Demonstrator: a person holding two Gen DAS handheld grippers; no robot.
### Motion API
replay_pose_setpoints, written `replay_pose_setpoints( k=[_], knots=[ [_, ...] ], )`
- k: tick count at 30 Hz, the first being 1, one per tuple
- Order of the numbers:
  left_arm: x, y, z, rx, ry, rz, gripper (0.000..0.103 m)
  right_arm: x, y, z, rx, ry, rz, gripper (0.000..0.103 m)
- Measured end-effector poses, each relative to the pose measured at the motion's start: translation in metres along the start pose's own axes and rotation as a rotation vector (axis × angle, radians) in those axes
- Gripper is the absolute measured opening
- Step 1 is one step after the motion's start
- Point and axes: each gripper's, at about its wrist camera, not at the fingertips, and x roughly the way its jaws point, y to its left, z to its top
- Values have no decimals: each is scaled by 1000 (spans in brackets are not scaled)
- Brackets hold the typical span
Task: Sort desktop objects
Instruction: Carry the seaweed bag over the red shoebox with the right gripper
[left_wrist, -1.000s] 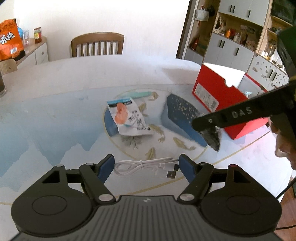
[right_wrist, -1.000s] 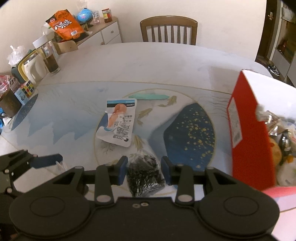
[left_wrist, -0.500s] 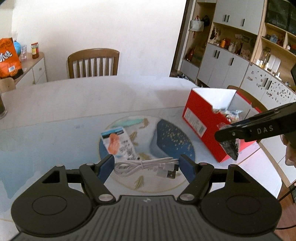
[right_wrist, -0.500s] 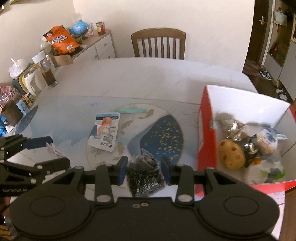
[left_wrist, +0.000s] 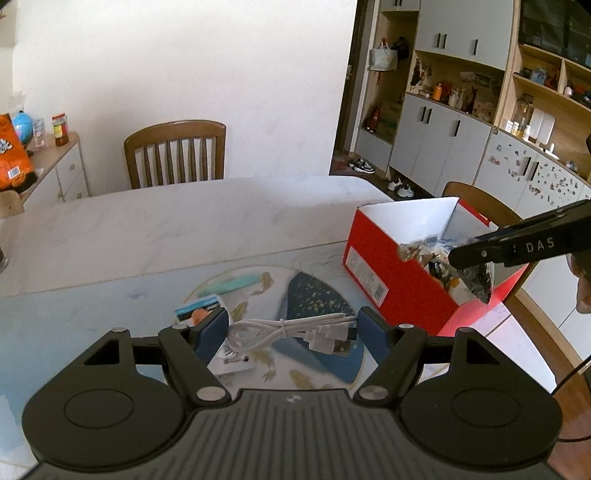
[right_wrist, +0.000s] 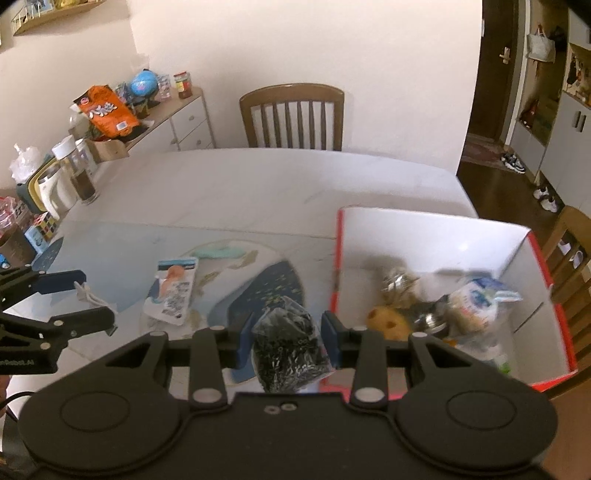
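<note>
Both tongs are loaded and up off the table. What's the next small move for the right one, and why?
Probably carry the right tongs a little farther right over the red box, then let go. They are shut on the black bag, which hangs at the box's near left edge, not yet clear over the items inside. The left tongs hold the white cable and can wait.

Both hands are up off the worktop (left_wrist: 155, 236) now! The left gripper (left_wrist: 291, 330) has lifted its white cable (left_wrist: 295, 332) well clear, and the snack packet (left_wrist: 201, 314) that lay out ahead now sits low, half hidden behind the left finger. Over on the other side, the right gripper (right_wrist: 288, 334) has carried the dark bag (right_wrist: 290, 343) across from mid-worktop to the red box (right_wrist: 436, 225); a second ago only the box's side showed, now its open inside and contents are in full view.
</note>
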Motion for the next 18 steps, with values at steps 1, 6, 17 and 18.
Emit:
replay_pose_setpoints(
  k=[1, 6, 17, 18],
  knots=[
    [2, -4, 3, 3, -3, 2, 76, -1, -5, 1, -2, -4, -2, 39],
    [12, -23, 14, 10, -9, 6, 76, -4, -30, 6, -5, -17, -8, 39],
    [44, -72, 37, 53, -4, -18, 76, -9, -90, 9, 19, -26, -31, 39],
    [47, -75, 39, 57, -3, -21, 76, -9, -95, 9, 23, -25, -33, 39]
  ],
)
